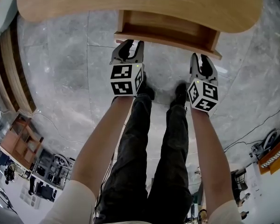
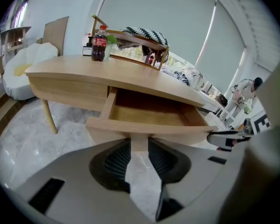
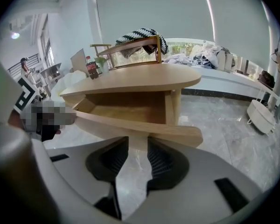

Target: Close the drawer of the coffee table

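The light wooden coffee table (image 1: 140, 3) fills the top of the head view, with its drawer (image 1: 168, 42) pulled out toward me and empty inside. My left gripper (image 1: 127, 48) points at the left end of the drawer front, its tips very close to the panel. My right gripper (image 1: 203, 62) sits a little short of the drawer's right end. In the left gripper view the drawer front (image 2: 149, 126) lies just past the left gripper (image 2: 139, 146), which is open with nothing between its pads. The right gripper (image 3: 137, 146) is likewise open and empty before the drawer front (image 3: 144, 129).
A cola bottle (image 2: 98, 43) and a wooden rack with a striped cloth (image 2: 136, 40) stand on the table top. A white beanbag (image 2: 21, 71) lies left of the table. My legs (image 1: 154, 139) stand on the marble floor behind the grippers. Wooden shelving (image 1: 11, 83) runs along the left.
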`<action>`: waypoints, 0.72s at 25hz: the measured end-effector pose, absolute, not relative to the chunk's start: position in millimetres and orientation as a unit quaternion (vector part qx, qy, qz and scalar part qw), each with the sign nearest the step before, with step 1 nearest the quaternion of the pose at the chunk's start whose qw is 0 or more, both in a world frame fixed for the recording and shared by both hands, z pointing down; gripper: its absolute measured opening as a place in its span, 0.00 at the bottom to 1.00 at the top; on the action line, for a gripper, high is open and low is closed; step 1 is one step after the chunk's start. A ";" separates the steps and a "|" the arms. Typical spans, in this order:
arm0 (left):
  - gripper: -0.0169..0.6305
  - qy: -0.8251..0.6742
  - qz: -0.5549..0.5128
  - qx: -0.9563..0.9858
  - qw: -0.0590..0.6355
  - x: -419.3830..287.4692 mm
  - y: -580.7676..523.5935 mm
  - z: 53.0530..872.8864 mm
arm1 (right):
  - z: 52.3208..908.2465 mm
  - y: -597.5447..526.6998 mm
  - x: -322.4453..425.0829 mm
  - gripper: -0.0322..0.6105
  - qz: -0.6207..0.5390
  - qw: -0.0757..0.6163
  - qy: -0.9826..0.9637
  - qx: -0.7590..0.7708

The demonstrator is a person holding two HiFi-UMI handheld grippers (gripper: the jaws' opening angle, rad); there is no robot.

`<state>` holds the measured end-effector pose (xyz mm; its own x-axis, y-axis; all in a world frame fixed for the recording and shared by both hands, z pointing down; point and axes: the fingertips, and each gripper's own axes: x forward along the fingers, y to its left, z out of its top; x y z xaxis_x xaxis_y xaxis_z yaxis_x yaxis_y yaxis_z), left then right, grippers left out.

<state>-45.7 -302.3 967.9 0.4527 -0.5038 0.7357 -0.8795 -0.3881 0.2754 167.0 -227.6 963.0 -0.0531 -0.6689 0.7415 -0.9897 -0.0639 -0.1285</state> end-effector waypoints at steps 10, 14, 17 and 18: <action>0.22 -0.443 0.271 0.801 0.297 -32.8 -341.5 960.9 | 956.5 -266.9 179.9 0.27 0.295 0.241 -0.657 0.650; 0.21 -0.441 0.272 0.807 0.282 -28.5 -352.7 963.7 | 959.2 -277.6 186.4 0.24 0.268 0.259 -0.660 0.652; 0.20 -0.441 0.269 0.811 0.273 -28.5 -360.3 963.4 | 959.4 -284.9 187.0 0.24 0.252 0.264 -0.661 0.656; 0.20 -0.441 0.269 0.812 0.270 -28.1 -361.7 963.0 | 959.2 -286.6 187.4 0.24 0.249 0.263 -0.661 0.657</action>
